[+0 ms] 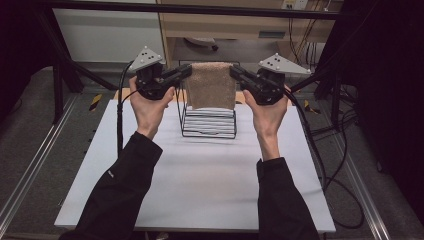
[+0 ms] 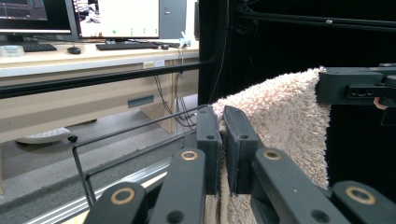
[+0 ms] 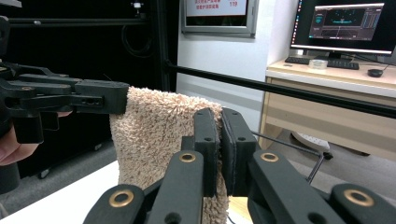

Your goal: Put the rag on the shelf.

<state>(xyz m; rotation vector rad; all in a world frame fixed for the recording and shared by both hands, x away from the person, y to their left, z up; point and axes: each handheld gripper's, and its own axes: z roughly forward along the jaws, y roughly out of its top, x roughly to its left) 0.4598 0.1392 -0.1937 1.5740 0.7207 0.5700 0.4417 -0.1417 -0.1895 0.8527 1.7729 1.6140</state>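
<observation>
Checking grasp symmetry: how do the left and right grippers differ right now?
The left gripper pinches the towel at its top left corner; the right gripper takes the top right. The left points rightward across the table, the right leftward, mirrored. Both are shut on the towel, held level above the wire rack.

Wire rack [image 1: 209,122] sits on the table [image 1: 200,190], centred L-R, near far edge. Towel [image 1: 212,85] hangs above rack's far part, stretched betw. the 2 grippers, lower edge down at the rack top. Left gripper [image 1: 186,71] at towel's upper L corner, right gripper [image 1: 234,70] at upper R corner; both over table's far edge, either side of rack. Forearms come in from near edge, L and R of centre. Left gripper view: jaws pinch towel [image 2: 275,116] edge, rack wire [image 2: 140,128] to the L, other gripper [image 2: 357,86] at far R. Right gripper view: towel [image 3: 154,135] L of jaws, other gripper [image 3: 100,97] further L.
</observation>
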